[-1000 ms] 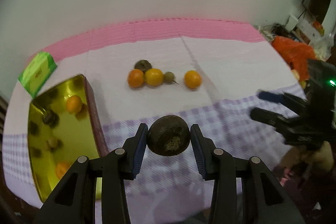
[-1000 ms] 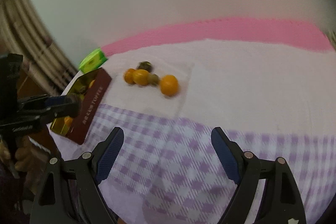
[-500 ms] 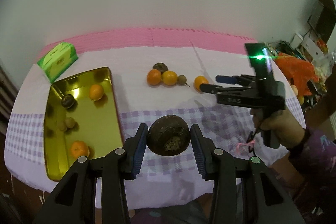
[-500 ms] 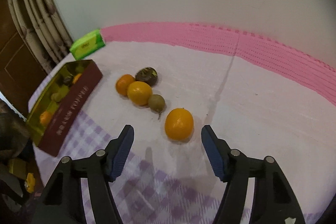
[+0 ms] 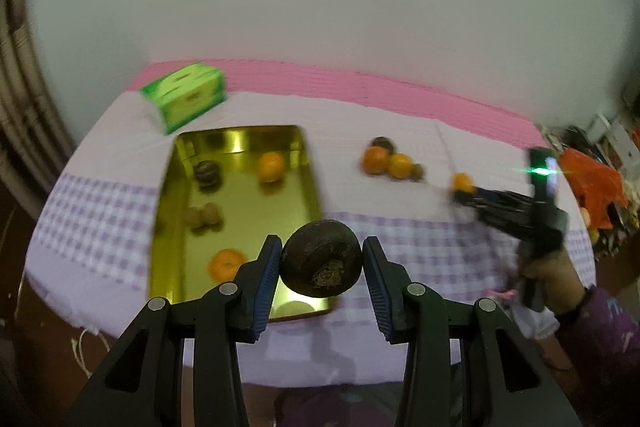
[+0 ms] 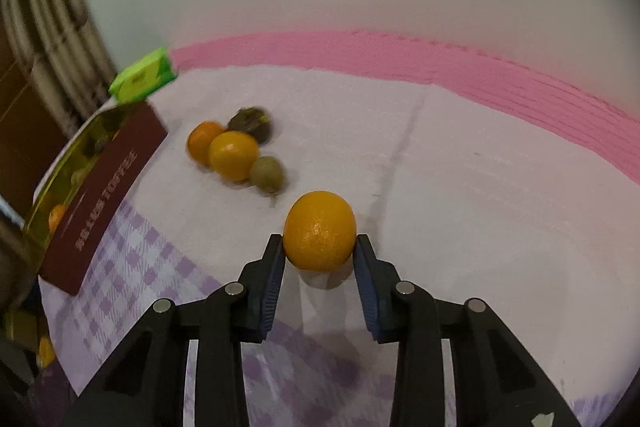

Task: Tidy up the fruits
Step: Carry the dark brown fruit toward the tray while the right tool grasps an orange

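The left claw [image 5: 321, 267] is gripping a dark round fruit [image 5: 321, 264] between both pads, hanging above the gold tray's [image 5: 240, 137] near corner. The right claw [image 6: 319, 254] is closing narrowly around an orange [image 6: 319, 230] resting on the table [image 6: 480, 187], pads touching its sides.

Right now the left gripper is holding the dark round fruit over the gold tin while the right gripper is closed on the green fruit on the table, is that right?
Not quite: the right gripper is closed on the lone orange, as the right wrist view shows; the green fruit lies untouched beside the other oranges. The left gripper does hold the dark round fruit over the gold tin.
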Tool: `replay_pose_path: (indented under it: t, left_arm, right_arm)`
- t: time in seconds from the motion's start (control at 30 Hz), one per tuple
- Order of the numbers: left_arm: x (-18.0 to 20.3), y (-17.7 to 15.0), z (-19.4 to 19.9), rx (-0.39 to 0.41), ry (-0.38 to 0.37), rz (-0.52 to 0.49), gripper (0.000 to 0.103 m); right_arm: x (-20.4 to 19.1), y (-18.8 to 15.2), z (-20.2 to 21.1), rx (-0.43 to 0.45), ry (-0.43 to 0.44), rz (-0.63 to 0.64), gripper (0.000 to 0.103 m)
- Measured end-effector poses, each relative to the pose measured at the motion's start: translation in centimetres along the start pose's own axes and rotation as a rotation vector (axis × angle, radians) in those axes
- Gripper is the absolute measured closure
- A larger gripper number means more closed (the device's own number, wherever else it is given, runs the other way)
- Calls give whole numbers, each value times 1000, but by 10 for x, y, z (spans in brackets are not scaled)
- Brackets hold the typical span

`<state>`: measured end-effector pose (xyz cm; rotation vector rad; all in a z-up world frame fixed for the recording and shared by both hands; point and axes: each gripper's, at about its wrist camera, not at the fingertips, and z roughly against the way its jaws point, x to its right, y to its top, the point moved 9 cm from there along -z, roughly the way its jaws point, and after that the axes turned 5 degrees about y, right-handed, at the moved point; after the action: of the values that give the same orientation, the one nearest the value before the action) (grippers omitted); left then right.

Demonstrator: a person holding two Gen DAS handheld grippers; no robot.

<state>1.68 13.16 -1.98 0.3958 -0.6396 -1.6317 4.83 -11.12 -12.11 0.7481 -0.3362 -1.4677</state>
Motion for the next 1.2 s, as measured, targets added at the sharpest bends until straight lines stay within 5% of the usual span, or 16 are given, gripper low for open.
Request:
replay_pose_path:
  t: [0.33, 1.2]
  left_arm:
    - [-26, 3, -28, -7, 51, 18, 60]
    - [-26, 12, -114, -62, 166, -53, 60]
  right_arm:
    - [49, -10, 15, 52, -117, -135, 71]
    - [43, -11, 14, 49, -105, -151, 70]
